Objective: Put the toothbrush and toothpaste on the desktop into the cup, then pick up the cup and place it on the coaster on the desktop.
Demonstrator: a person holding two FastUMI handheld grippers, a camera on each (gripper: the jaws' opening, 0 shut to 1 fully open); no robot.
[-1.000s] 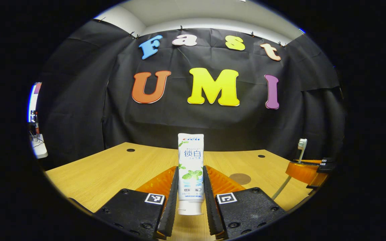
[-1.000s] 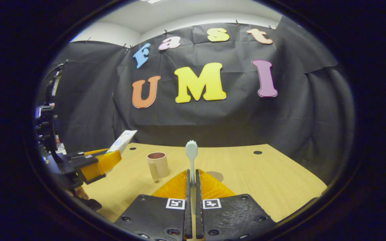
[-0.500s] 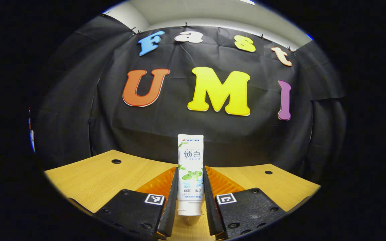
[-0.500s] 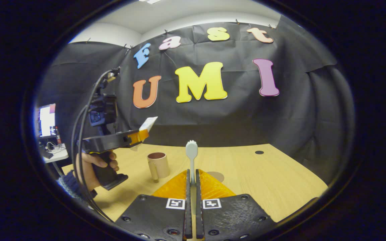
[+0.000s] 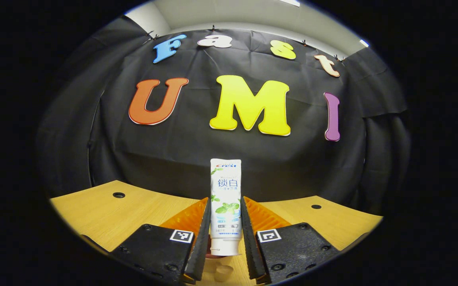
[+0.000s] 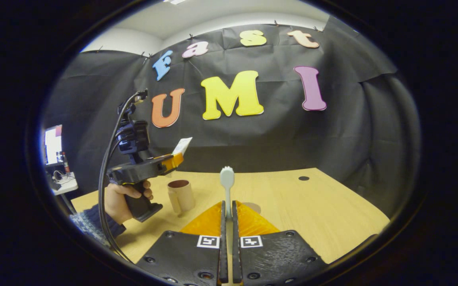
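Note:
My left gripper (image 5: 225, 201) is shut on a white toothpaste tube (image 5: 225, 198), held upright with its cap end down. A tan shape (image 5: 222, 271), probably the cup's rim, shows just under the tube. In the right gripper view a hand (image 6: 121, 198) holds the left gripper (image 6: 172, 161) in the air just above and left of the tan cup (image 6: 181, 195), the tube (image 6: 183, 145) sticking out. My right gripper (image 6: 228, 203) is shut on a white toothbrush (image 6: 227, 178), bristle head up. The brown coaster (image 6: 256, 207) lies flat, partly hidden behind my right fingers.
The wooden desktop (image 6: 316, 206) has round cable holes (image 6: 303, 178) near its back edge, also seen as holes (image 5: 118, 195) in the left gripper view. A side table with a monitor (image 6: 53, 145) stands past the desk's left edge. Black cloth walls close the back.
The left gripper rose with the toothpaste and swung in over the cup, coming closer to it. The right gripper stayed nearly still with the toothbrush.

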